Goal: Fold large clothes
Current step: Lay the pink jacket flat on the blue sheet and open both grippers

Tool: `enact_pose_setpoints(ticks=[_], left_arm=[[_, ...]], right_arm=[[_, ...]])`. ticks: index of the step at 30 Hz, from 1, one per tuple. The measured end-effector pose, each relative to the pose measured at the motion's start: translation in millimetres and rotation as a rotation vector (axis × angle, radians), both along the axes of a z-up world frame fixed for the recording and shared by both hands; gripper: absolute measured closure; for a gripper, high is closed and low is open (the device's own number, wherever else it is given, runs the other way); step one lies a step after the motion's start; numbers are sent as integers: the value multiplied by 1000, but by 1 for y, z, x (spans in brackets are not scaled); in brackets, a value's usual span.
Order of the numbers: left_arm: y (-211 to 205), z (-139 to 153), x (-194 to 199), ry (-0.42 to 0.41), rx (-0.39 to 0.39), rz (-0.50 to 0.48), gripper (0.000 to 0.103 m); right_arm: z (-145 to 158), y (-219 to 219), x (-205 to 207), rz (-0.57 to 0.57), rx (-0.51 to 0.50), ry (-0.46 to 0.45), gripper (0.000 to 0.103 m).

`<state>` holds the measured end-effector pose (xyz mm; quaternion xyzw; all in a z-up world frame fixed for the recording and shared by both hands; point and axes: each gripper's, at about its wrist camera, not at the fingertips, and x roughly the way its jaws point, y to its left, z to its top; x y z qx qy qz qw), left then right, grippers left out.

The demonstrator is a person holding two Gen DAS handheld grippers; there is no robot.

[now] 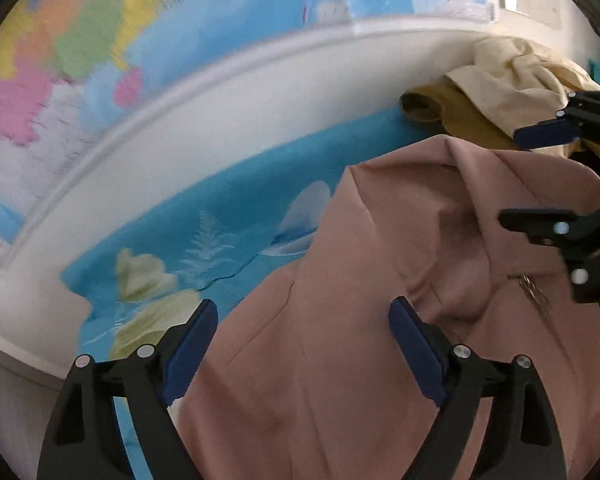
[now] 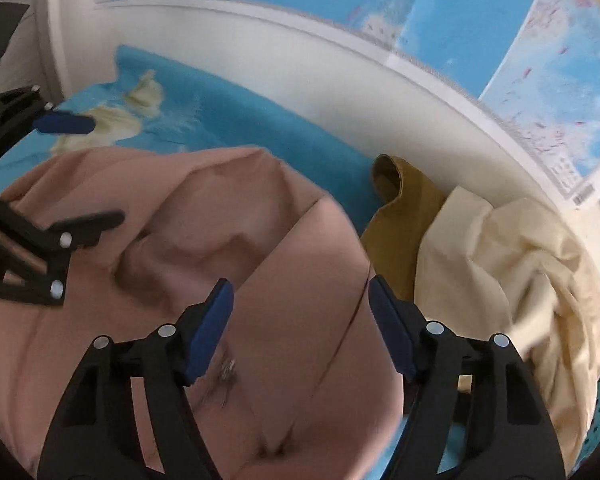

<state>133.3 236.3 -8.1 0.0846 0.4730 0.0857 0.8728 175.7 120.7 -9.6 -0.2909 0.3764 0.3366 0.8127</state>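
Soft even daylight, faint shadows in cloth folds, motion blur throughout, strong fisheye bending, dark vignetted corners

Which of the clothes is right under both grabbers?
The pink garment. It lies crumpled below the open left gripper and right gripper. The mustard garment and cream garment sit off to the side by the wall.

the pink garment (image 1: pixel 380 320) is looking like smooth matt cloth, the cream garment (image 2: pixel 512 264) is crumpling softly, and the left gripper (image 1: pixel 304 340) is showing matt black plastic with blue pads.
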Motion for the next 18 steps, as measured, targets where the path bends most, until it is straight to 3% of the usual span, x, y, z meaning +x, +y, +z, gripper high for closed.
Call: enact_pose_setpoints(ticks=[4,7,9,10,12,14,18], left_arm=[[18,-3,20,31,-135,13,15],[12,-5,26,53,-121,-11,11],[3,-11,33,76,-82,-24,13],[2,-15,36,90,-69,-21,19],[3,-27,44,142,-91,-1,86],[11,-30,50,158,-134,38,93],[28,14,58,24,-163,96,94]], right_arm=[[-2,15,23,-33,57,116,29],[-11,30,29,-59,-45,37,31],[-19,34,37,-75,-76,71,76],[-22,34,40,-87,-83,88,88],[-21,27,46,-106,-74,106,95],[-10,22,47,-106,-55,71,97],[35,7,62,-157,76,32,98]])
